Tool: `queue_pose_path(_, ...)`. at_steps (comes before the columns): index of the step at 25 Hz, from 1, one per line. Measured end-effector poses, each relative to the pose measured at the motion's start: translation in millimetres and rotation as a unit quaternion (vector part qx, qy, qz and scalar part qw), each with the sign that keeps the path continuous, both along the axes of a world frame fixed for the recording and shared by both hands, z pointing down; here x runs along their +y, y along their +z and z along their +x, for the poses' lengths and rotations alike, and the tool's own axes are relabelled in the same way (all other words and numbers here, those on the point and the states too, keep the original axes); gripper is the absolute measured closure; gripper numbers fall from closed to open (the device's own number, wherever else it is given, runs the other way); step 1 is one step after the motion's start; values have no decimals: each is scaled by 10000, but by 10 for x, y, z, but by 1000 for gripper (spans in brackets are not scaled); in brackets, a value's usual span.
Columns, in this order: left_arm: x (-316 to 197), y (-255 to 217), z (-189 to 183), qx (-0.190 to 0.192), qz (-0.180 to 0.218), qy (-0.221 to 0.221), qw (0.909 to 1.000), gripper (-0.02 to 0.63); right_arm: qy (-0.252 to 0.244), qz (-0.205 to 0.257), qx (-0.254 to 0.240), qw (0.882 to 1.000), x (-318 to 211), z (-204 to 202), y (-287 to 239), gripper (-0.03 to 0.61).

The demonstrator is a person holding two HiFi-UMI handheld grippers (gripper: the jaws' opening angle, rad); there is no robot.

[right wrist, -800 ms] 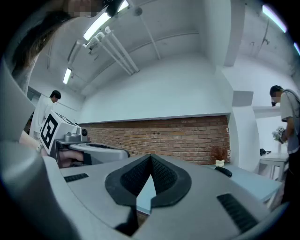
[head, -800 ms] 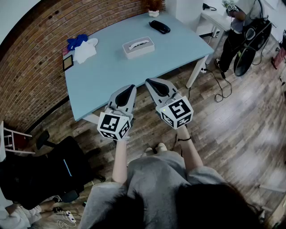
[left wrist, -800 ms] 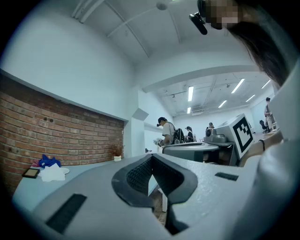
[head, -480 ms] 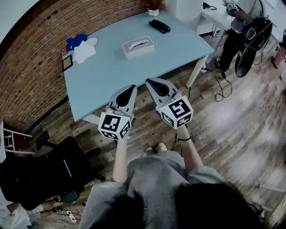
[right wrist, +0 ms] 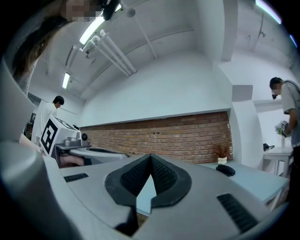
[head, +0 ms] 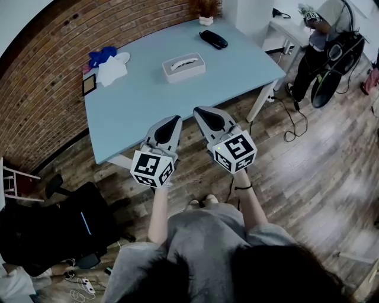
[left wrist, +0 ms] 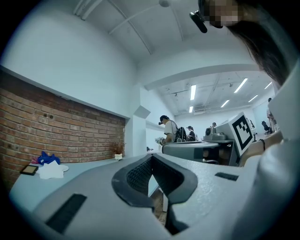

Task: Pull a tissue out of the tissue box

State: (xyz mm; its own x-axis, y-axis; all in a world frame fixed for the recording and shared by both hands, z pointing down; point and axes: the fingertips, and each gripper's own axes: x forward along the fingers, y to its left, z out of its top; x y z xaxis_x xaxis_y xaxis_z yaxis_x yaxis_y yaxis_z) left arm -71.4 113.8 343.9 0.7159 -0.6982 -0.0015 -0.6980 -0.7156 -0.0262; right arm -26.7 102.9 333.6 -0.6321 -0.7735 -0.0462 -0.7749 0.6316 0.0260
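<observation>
The tissue box point(head: 184, 67) is white-grey with a white tissue showing in its top slot, and it stands on the far middle of the light blue table point(head: 136, 112). Both grippers hang in front of the table's near edge, well short of the box. My left gripper point(head: 171, 122) is shut with nothing in it, its jaws meeting at the tip point(left wrist: 151, 157). Just to its right, my right gripper point(head: 204, 112) is also shut and empty point(right wrist: 151, 157). Neither gripper view shows the box.
On the table are a black case point(head: 212, 39) at the far right, a blue cloth point(head: 102, 55), a white cloth point(head: 112, 69), a small dark frame point(head: 89, 83) and a potted plant point(head: 205, 18). A black office chair point(head: 71, 228) stands at the lower left. A person point(head: 320, 35) stands by a far desk.
Both grippers stay shut and in nearly the same place. The head view has shifted slightly, so the table sits a little differently in the frame.
</observation>
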Motion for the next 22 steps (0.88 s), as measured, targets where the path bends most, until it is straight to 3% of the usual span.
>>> queue_pose_path(10,-95,209,-111,-94,-270,-355,9990,611,-152,-242,-69,9996,-226,-54,204,580)
queue_pose_path(22,-1010,238,-127,-20,-239,-73,9997,611,95,-254,76,9996,-1117,-82,226,580)
